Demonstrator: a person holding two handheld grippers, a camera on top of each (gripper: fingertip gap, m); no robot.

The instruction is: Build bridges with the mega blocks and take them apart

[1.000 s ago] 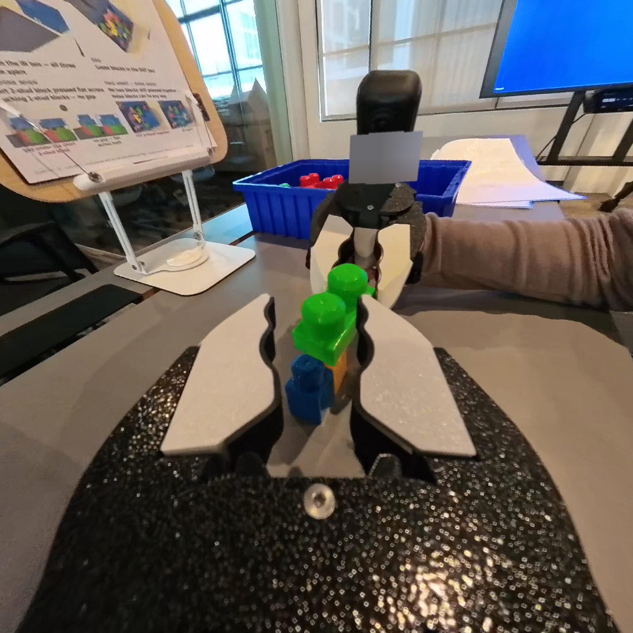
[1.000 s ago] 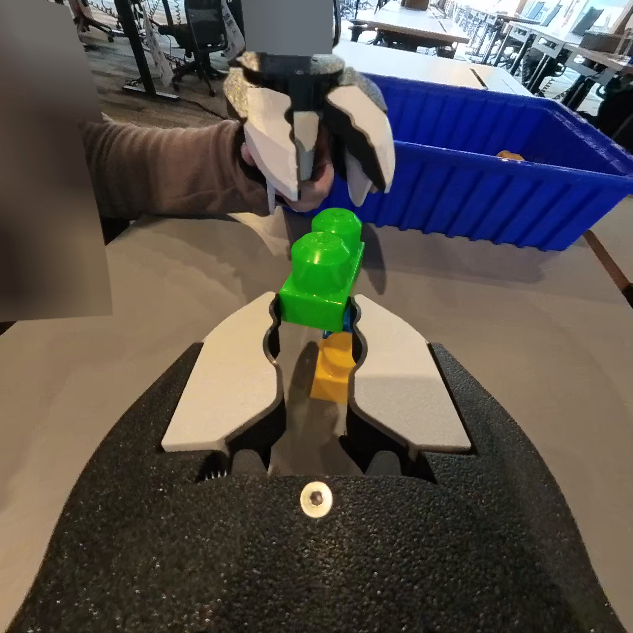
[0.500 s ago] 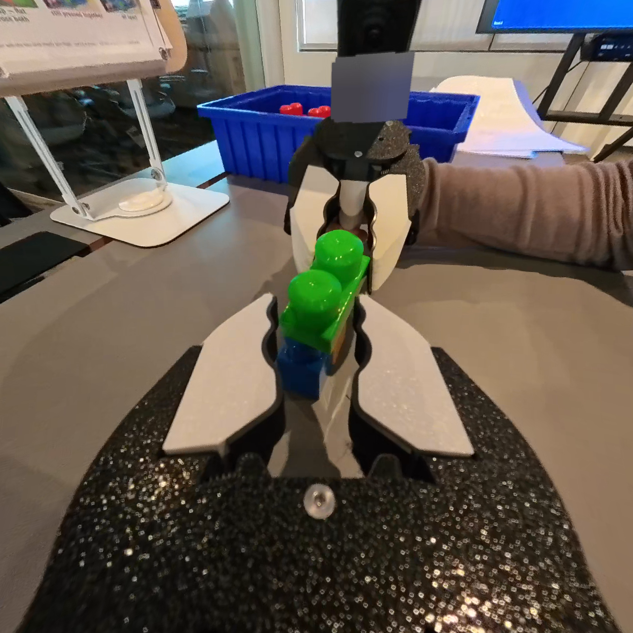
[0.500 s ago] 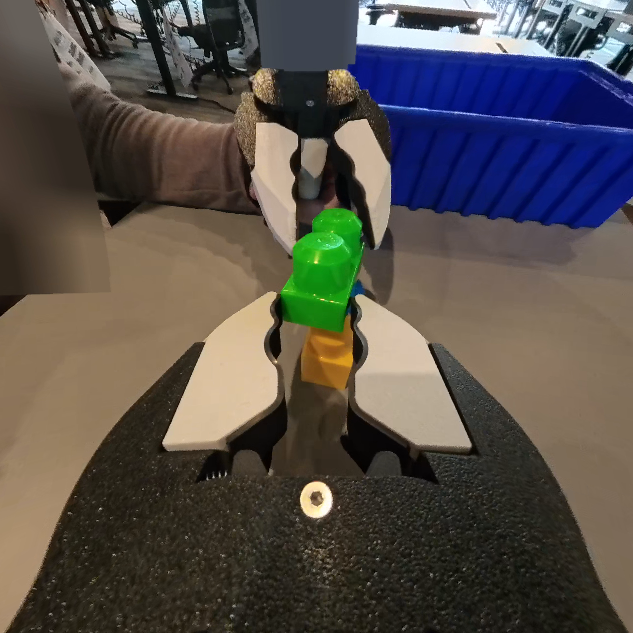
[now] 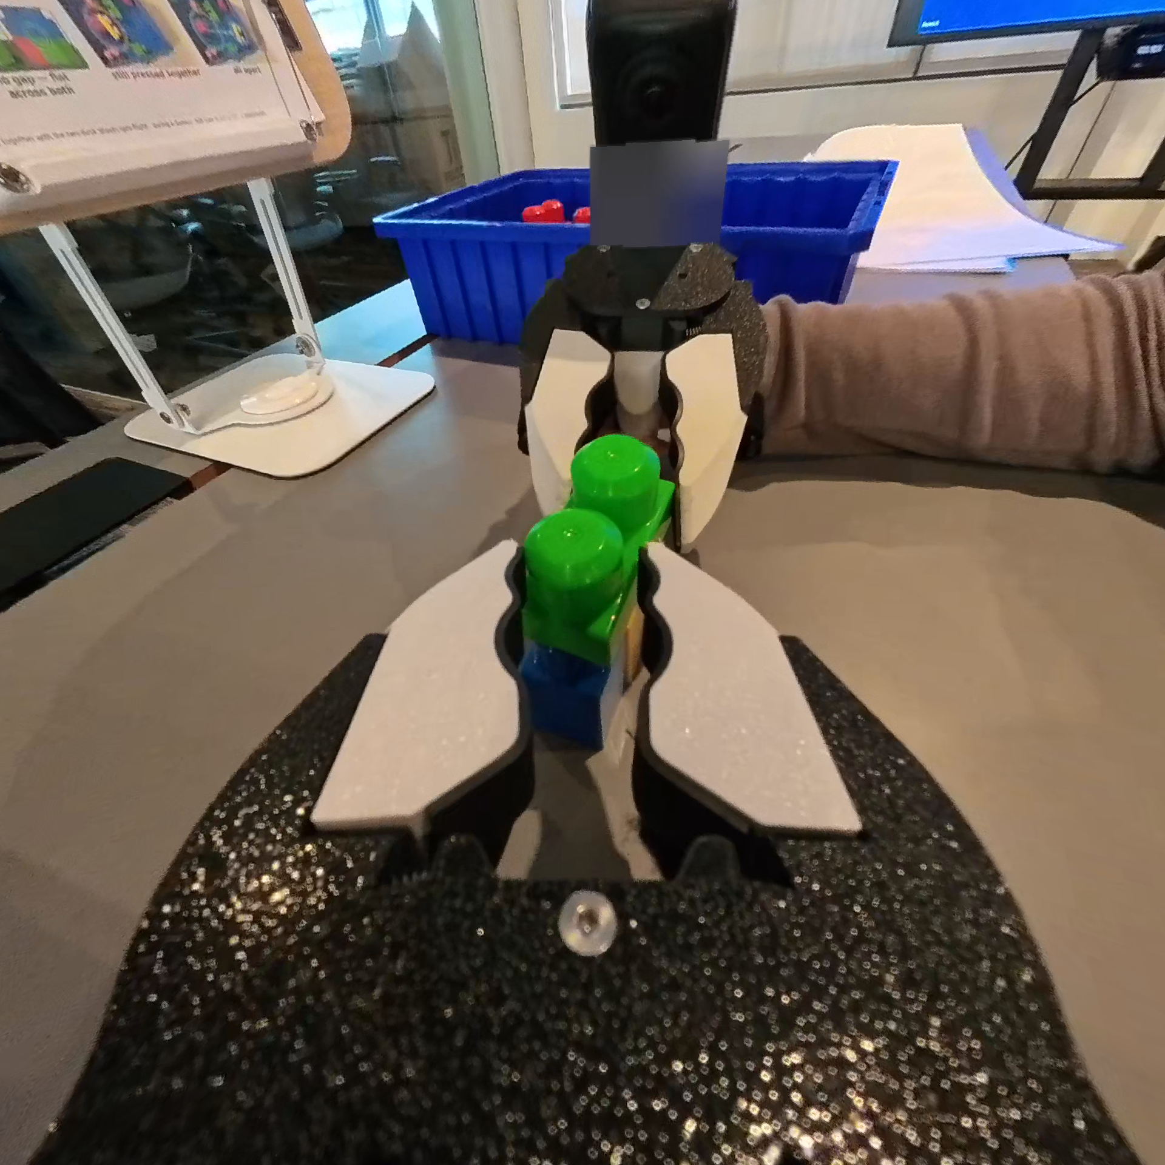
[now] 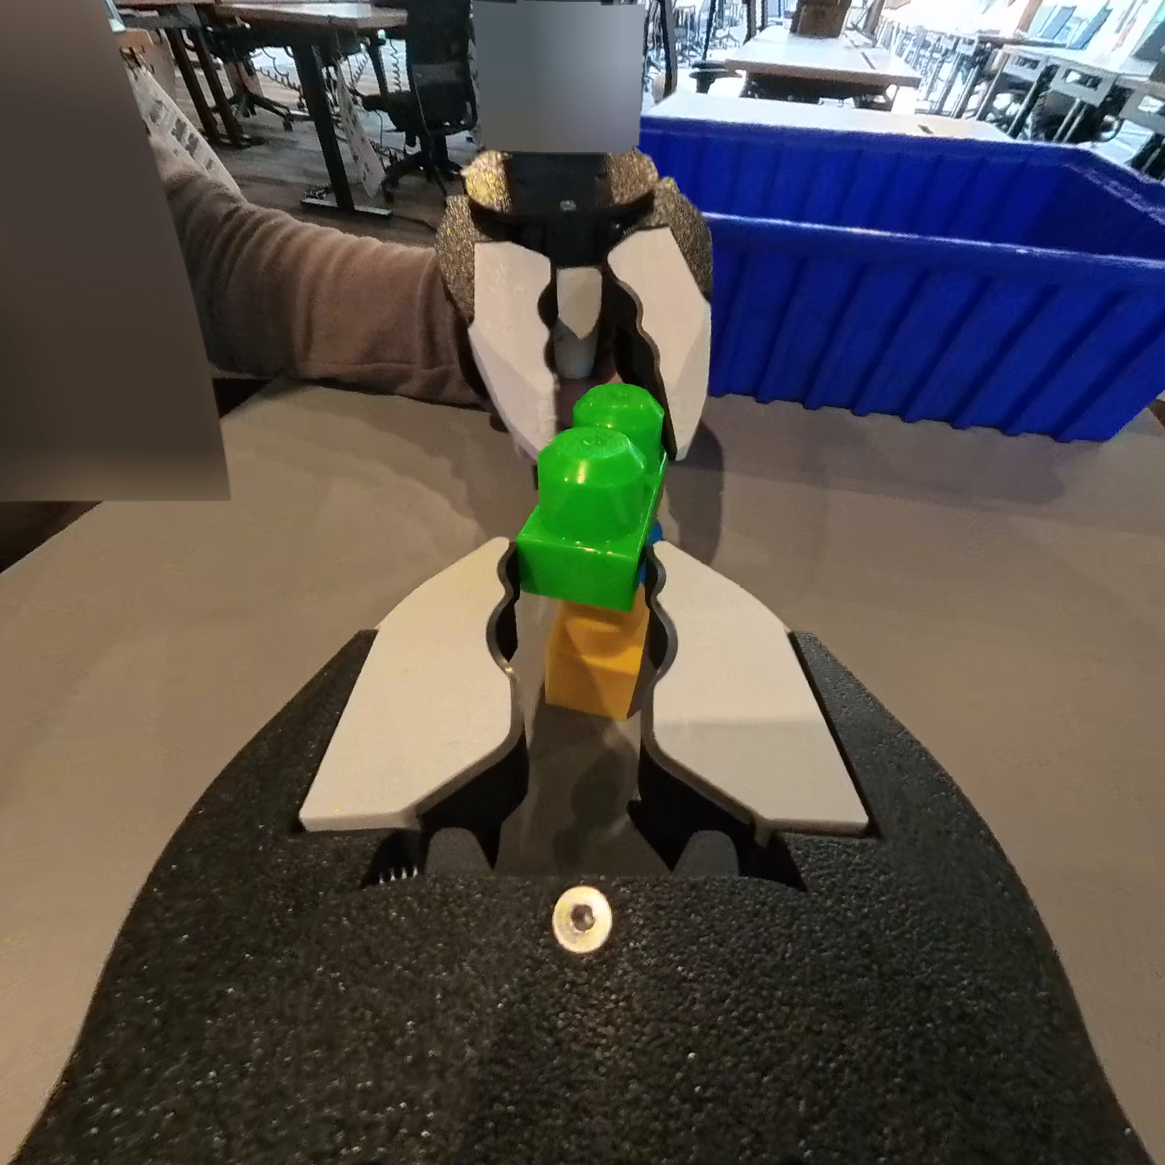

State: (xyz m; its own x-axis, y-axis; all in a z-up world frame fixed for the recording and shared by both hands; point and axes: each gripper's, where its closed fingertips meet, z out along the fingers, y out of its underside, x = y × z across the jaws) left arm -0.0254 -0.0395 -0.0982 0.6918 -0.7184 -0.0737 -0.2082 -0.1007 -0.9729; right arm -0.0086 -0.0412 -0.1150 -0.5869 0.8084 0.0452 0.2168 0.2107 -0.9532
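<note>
The bridge stands built on the grey worktop [image 5: 220,630]: green block [image 5: 583,583] spans a blue block [image 5: 564,700] and a yellow block [image 6: 592,668]; left tool [image 5: 580,605] clamps the green block's near end; right tool [image 6: 583,583] clamps its other end; dismantling looks imminent, no block off yet.

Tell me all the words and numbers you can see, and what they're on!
Instruction sheet on the white stand: printed captions under small pictures; I don't repeat writing.
Blue screen: one tiny line, too small to read.
Paper sheets hanging behind the sleeve: print too blurred to read.
Green block and blue bin: no writing that I can see.
</note>
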